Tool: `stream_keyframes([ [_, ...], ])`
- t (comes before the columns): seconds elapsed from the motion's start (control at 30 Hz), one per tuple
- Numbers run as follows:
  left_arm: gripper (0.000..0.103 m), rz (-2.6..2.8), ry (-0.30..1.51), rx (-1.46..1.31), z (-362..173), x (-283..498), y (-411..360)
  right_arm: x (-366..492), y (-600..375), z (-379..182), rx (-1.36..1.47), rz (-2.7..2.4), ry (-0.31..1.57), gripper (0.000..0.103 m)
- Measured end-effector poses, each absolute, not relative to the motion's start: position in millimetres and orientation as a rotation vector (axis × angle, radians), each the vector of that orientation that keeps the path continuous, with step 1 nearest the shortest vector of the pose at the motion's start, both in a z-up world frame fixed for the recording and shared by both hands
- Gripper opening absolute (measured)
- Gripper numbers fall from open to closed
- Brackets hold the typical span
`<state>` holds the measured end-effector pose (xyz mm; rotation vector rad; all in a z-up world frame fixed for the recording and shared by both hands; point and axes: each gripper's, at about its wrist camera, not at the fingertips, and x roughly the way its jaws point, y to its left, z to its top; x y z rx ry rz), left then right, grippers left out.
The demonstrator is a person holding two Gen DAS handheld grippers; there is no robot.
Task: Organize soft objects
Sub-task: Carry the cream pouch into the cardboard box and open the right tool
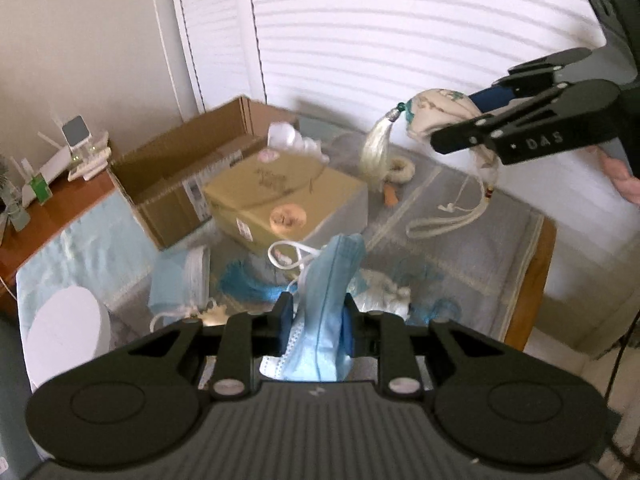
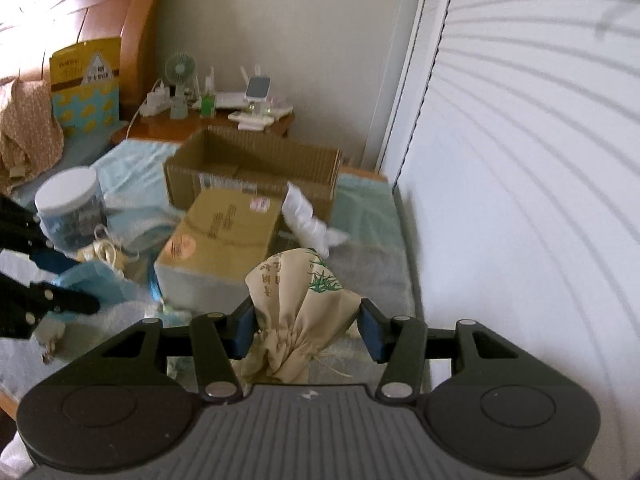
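left tool [image 1: 318, 320] clamps blue mask [image 1: 332, 276] | right tool [image 2: 308, 330] grips cloth pouch [image 2: 300, 300]

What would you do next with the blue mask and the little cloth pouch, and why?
Probably carry both over the open cardboard box and let go. The left gripper is shut on the blue face mask, the right gripper is shut on the beige drawstring pouch, both clear of the cluttered cloth, and the box looks like the only open container nearby.
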<state>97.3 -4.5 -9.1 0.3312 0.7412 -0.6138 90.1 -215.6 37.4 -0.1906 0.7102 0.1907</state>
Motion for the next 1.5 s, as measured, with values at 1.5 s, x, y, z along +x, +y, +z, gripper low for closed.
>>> stream_keyframes([
  [1.5,0.023,-0.533,0.705,0.189,0.3,143.6,30.3,338.0,-104.6,55.3,-0.424,0.678,0.671,0.058],
])
